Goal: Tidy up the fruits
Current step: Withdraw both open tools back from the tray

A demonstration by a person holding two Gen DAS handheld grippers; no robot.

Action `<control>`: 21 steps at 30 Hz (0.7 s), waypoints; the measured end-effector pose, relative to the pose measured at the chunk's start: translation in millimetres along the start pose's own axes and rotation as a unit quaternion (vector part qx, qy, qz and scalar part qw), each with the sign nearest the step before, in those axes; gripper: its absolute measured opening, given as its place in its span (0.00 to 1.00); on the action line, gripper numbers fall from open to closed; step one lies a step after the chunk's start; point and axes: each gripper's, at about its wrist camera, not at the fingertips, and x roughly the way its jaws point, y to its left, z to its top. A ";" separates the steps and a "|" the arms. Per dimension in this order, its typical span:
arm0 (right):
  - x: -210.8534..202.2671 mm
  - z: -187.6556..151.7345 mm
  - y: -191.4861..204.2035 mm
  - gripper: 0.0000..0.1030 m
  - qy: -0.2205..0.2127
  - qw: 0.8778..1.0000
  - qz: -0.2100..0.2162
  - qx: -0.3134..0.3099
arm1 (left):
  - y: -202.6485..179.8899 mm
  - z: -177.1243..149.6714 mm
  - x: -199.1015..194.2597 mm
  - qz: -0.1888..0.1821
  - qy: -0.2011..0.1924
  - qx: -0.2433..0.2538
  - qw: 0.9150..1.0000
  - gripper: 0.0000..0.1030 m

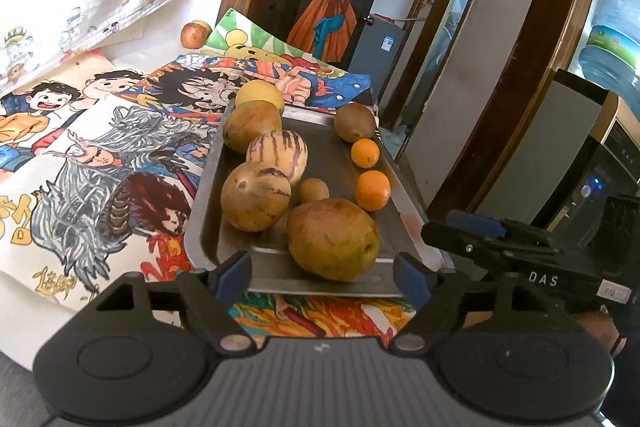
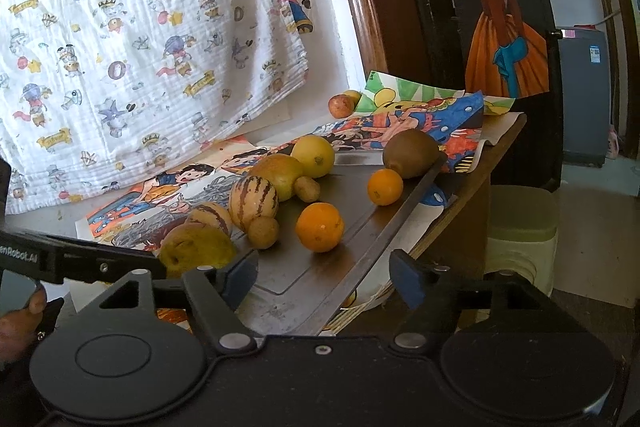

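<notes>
Worktop: worktop (image 2: 496, 139) covered with colourful cartoon drawings (image 1: 100, 163); a printed cloth (image 2: 140, 27) hangs behind.
Room: dark wooden door frame (image 1: 532, 67), water bottle (image 1: 612, 39) at right.
Tray: metal tray (image 1: 344, 287) holds pears, striped melons, kiwis, two oranges (image 1: 373, 190); an apple (image 1: 194, 35) lies well apart.
Left claw (image 1: 324, 275): wide open, empty, at the tray's near rim before a pear (image 1: 332, 239).
Right claw (image 2: 324, 279): wide open, empty, over the tray's near corner.

Wooden table (image 2: 486, 157) carrying overlapping cartoon drawings (image 1: 100, 131), a metal tray (image 1: 320, 151) resting on them, and, at the far edge, apparently two apples (image 1: 195, 34).
</notes>
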 end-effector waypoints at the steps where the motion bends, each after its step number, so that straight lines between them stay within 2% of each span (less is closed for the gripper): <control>1: -0.6 -0.2 0.6 0.76 -0.001 1.000 -0.002 0.000 | 0.0 -1.3 -2.0 0.000 0.000 0.001 1.000 0.81; 12: -7.0 -4.9 15.9 0.87 -0.002 1.000 -0.027 -0.002 | 7.7 -10.8 -26.1 0.008 -0.014 -0.002 1.000 0.88; 21: -9.3 -8.3 27.7 0.90 0.002 0.999 -0.046 0.013 | 18.1 -13.5 -44.3 0.029 -0.034 -0.015 0.999 0.94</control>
